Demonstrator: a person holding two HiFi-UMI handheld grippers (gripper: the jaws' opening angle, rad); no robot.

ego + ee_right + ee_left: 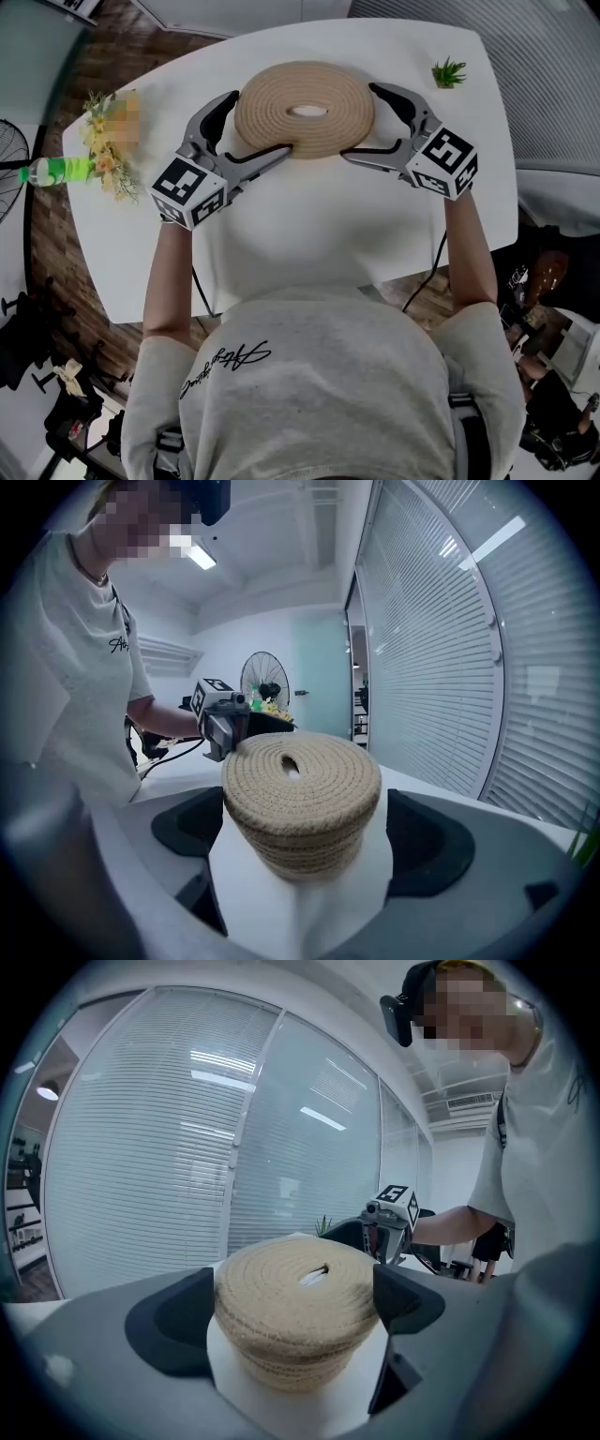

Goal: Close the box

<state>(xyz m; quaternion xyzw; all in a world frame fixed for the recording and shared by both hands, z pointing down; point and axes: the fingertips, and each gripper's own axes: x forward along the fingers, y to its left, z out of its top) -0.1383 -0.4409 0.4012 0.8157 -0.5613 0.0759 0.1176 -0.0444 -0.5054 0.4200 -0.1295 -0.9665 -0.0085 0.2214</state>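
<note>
A round box of coiled tan rope (pixel 304 108) stands on the white table (pixel 309 234), its coiled lid with a small centre slot (pixel 307 112) lying flat on top. My left gripper (pixel 255 125) is open at the box's left side, one finger beside the rim and the other along the near edge. At the right side, my right gripper (pixel 362 122) is open the same way. The box (pixel 295 1312) fills the gap between the jaws in the left gripper view, and the box (pixel 302 803) does so in the right gripper view too.
A small green plant (pixel 448 72) stands at the table's far right corner. A bunch of yellow flowers (pixel 105 145) and a green bottle (pixel 54 171) are at the left edge. A fan (pixel 9 159) stands off the table to the left. Blinds line the window wall (pixel 169 1147).
</note>
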